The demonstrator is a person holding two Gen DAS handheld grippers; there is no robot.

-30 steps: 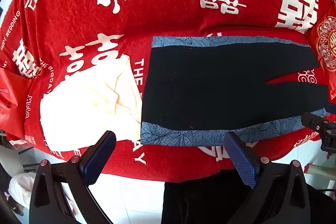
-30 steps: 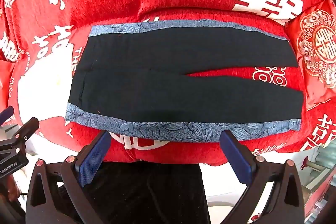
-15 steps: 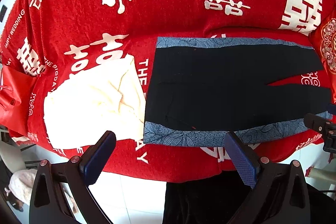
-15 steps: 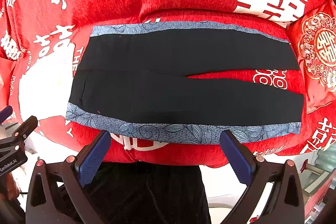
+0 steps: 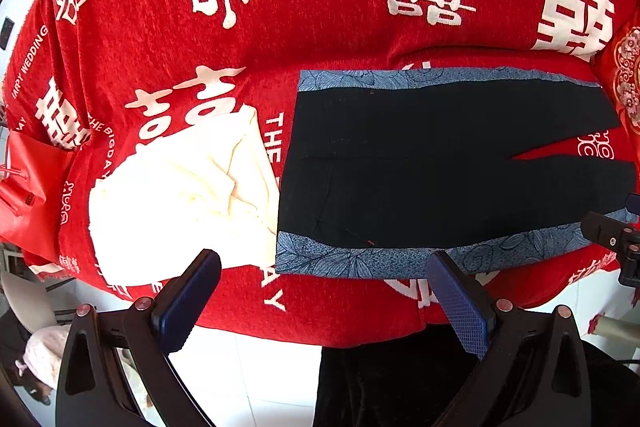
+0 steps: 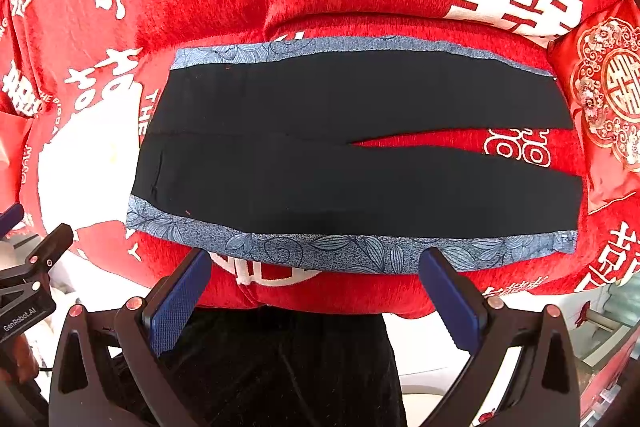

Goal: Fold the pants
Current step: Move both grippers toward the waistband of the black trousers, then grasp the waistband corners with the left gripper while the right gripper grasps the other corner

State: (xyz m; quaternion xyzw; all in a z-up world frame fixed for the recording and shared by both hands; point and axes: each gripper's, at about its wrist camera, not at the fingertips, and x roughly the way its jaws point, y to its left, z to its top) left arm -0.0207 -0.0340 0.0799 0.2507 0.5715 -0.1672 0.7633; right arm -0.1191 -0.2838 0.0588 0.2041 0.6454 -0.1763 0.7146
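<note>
Black pants with blue floral side stripes lie flat on the red wedding-print bed cover, waistband at the left, legs running right with a narrow split between them. They also fill the middle of the right wrist view. My left gripper is open and empty, just in front of the near stripe close to the waist end. My right gripper is open and empty, in front of the middle of the near stripe. Neither touches the pants.
A folded cream garment lies just left of the waistband. A red embroidered pillow sits at the leg ends on the right. A red bag hangs at the far left. The bed's front edge drops to a white tiled floor.
Both grippers have drifted slightly; the pants sit a little lower in both views. Nothing was grasped and the pants have not moved on the bed.
</note>
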